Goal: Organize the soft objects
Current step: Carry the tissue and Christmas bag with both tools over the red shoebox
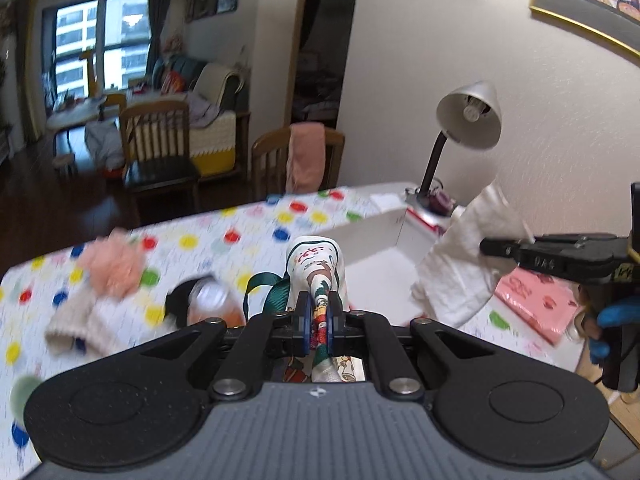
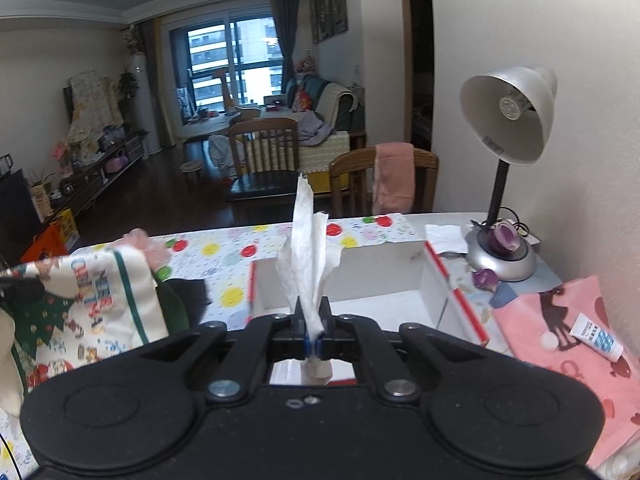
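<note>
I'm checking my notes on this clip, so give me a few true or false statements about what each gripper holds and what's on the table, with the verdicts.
1. The left gripper is shut on a printed cloth bag. True.
2. The right gripper is open and holds nothing. False: it is shut on a white tissue.
3. A desk lamp stands on the table by the wall. True.
4. The white box on the table is packed full of clothes. False: the part of its inside that shows is bare.
5. A pink cloth hangs over a chair back beyond the table. True.
</note>
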The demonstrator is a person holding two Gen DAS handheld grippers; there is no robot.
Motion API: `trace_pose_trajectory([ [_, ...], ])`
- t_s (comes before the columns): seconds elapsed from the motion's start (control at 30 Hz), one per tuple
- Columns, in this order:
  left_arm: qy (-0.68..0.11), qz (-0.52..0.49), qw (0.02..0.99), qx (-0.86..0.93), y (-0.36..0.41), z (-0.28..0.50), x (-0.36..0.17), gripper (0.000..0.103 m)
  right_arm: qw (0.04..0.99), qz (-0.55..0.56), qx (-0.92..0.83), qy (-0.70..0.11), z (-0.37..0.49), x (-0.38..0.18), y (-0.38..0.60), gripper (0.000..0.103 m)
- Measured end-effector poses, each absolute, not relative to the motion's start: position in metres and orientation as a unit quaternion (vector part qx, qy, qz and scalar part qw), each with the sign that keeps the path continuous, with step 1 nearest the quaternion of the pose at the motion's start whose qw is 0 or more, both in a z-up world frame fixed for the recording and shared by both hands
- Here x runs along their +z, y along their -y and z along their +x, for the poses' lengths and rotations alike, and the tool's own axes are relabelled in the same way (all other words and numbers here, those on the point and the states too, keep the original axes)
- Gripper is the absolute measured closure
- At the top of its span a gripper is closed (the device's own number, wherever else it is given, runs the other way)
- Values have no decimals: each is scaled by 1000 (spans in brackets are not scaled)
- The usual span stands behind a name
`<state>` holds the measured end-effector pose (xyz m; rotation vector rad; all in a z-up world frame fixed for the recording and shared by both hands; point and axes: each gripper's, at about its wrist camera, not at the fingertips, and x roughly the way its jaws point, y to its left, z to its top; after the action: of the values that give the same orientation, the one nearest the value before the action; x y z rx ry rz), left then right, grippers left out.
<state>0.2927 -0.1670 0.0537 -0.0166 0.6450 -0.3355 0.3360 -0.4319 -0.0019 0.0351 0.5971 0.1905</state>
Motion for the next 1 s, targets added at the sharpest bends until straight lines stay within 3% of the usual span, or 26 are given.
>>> trace_pose_trajectory([
  [0.53, -303, 25, 939, -160, 283, 410, 41, 96, 942, 9, 86, -325, 416, -25, 478, 101],
  [1.0, -359, 22, 922, -143, 336, 484, -43, 96, 921, 50, 63, -382, 476, -90, 510, 101],
])
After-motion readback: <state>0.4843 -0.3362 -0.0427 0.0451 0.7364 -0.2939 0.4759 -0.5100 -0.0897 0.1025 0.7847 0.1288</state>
